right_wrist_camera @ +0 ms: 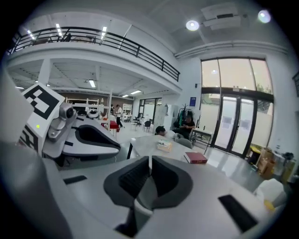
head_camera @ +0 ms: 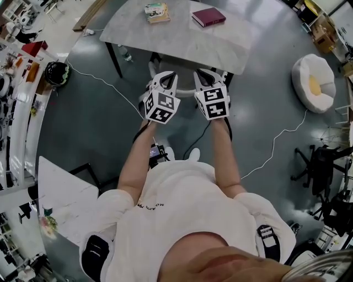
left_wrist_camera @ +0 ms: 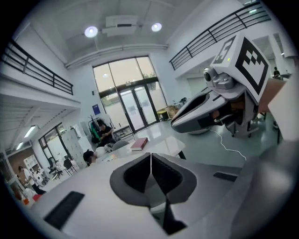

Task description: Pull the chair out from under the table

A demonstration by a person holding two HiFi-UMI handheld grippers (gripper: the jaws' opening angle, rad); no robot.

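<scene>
Table [head_camera: 176, 41]: red book [head_camera: 208, 16], second book [head_camera: 157, 12]

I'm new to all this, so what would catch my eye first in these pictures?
Two hand-held tools with black-and-white patterned cubes, the left gripper and the right gripper, are held side by side at the head view's middle, both shut and empty. Beyond them stands a pale table bearing a dark red book. A round white cushion lies on the floor at right.

Smooth marble-look table top [head_camera: 182, 41] on dark metal legs [head_camera: 113, 59], glossy grey floor [head_camera: 265, 104], plush white cushion [head_camera: 317, 82]
</scene>
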